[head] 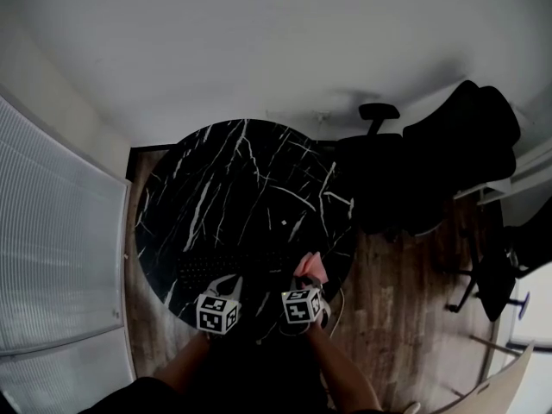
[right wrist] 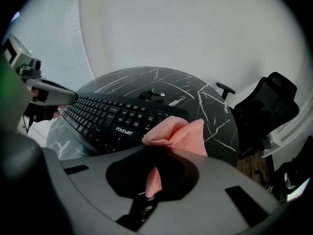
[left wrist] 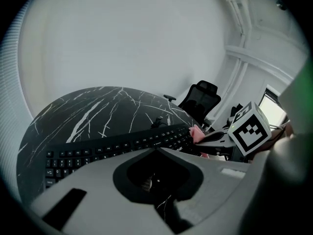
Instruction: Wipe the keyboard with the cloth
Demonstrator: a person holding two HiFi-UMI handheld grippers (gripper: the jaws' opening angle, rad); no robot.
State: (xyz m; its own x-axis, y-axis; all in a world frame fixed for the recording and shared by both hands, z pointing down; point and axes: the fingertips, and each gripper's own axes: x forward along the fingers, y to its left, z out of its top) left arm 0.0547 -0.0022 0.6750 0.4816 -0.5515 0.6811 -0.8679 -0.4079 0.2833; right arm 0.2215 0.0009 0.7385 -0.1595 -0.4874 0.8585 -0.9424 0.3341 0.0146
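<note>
Head view: keyboard (head: 241, 268) on round black marbled table (head: 233, 171), wooden floor (head: 405, 300).

All three views are dim and grey, bent by a fisheye lens, with black corners. The dark marbled surface (head: 216, 179) looks murky under soft, even light; right of it a window (left wrist: 275, 106) burns white. Nearer than the surface, the foreground is blurred.

A round black marble table (head: 250, 179) on wooden floor (head: 405, 300) — black office chair (head: 448, 153) beside it.
</note>
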